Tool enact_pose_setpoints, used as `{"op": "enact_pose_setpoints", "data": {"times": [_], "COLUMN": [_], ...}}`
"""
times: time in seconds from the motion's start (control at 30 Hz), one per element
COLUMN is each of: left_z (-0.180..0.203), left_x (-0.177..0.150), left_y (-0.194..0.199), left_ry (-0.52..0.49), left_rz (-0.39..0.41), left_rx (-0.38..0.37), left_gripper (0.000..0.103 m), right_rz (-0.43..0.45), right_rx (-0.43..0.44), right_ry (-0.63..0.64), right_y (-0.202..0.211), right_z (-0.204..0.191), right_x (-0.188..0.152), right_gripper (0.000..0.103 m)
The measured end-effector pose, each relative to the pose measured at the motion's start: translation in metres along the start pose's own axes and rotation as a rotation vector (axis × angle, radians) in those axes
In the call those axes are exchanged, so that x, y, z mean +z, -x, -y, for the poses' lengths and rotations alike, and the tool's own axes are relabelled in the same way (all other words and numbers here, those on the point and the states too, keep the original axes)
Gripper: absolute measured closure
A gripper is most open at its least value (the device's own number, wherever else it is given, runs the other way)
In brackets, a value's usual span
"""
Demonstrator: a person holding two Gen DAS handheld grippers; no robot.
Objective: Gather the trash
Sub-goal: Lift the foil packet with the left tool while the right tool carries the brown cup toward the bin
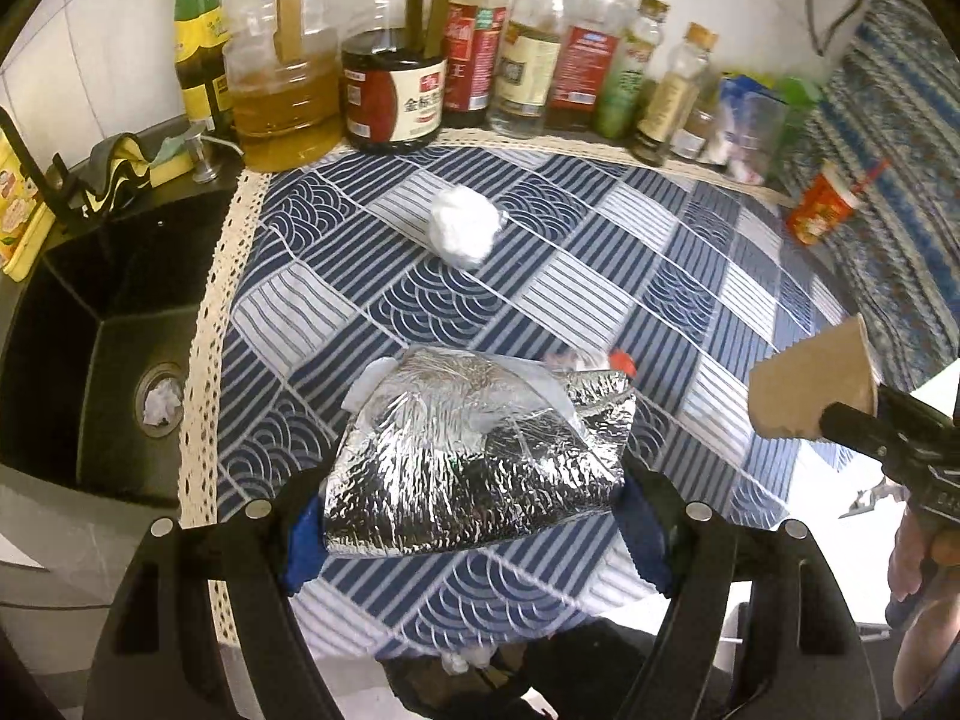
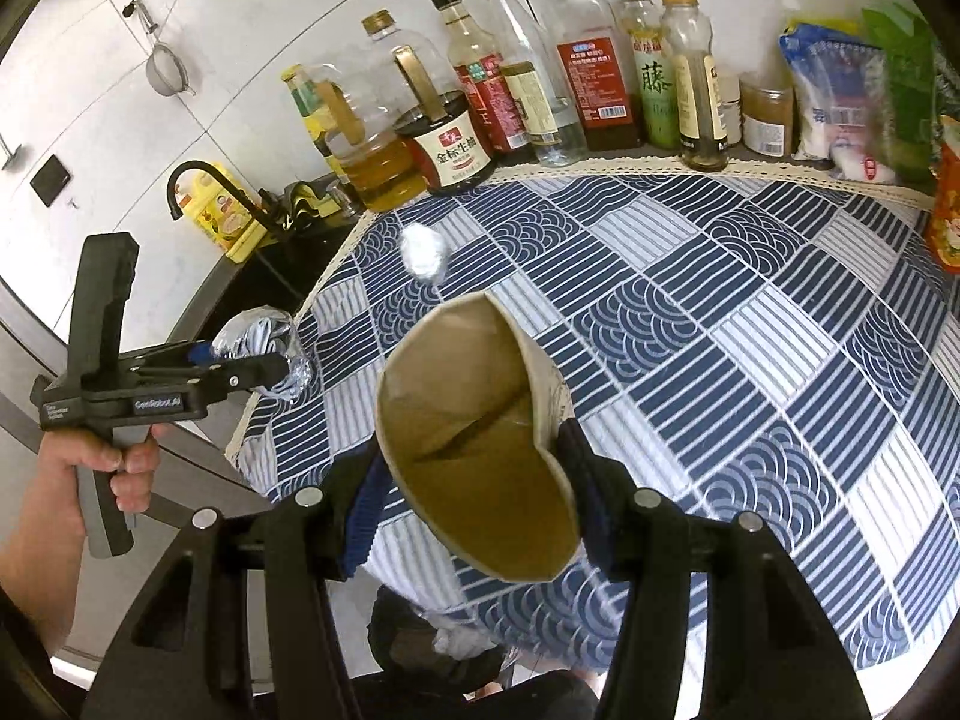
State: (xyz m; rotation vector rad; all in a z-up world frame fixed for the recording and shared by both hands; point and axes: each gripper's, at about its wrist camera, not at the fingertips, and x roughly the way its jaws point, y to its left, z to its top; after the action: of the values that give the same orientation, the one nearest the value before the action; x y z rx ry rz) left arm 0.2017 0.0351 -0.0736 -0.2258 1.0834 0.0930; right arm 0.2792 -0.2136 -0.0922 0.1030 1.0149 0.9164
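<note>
With my left gripper (image 1: 474, 468) jaws pinching the foil bag (image 1: 480, 444) and my right gripper (image 2: 474, 480) jaws squeezing the paper cup (image 2: 480, 450), I'd release both over the bin (image 2: 432, 642) beneath the jaws.

A home kitchen: black sink (image 1: 102, 360), faucet (image 2: 204, 180); condiment bottles (image 2: 576, 60) (oils, sauces).

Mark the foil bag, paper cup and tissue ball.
foil bag (image 1: 474, 450): left wrist view, middle of crinkled face.
paper cup (image 2: 480, 456): right wrist view, inner wall.
tissue ball (image 1: 463, 227): left wrist view, centre.
</note>
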Motion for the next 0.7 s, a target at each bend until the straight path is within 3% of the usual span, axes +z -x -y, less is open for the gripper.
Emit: {"op": "enact_pose_setpoints", "data": {"times": [0.33,0.7], "left_z": [0.002,-0.007], "left_x": [-0.049,-0.095], "left_y": [0.035,0.074], "left_ry": [-0.039,-0.069], "left_rz": [0.034,0.086], "left_rx": [-0.072,-0.099], "left_gripper": [0.026,0.026], "right_rz": [0.029,0.047], "right_rx": [-0.041,-0.079], "right_ry": [-0.001,0.014], "right_y": [0.022,0.037], "right_z": [-0.047,-0.095], "right_x": [-0.041,-0.088], "right_gripper": [0.048,0.048]}}
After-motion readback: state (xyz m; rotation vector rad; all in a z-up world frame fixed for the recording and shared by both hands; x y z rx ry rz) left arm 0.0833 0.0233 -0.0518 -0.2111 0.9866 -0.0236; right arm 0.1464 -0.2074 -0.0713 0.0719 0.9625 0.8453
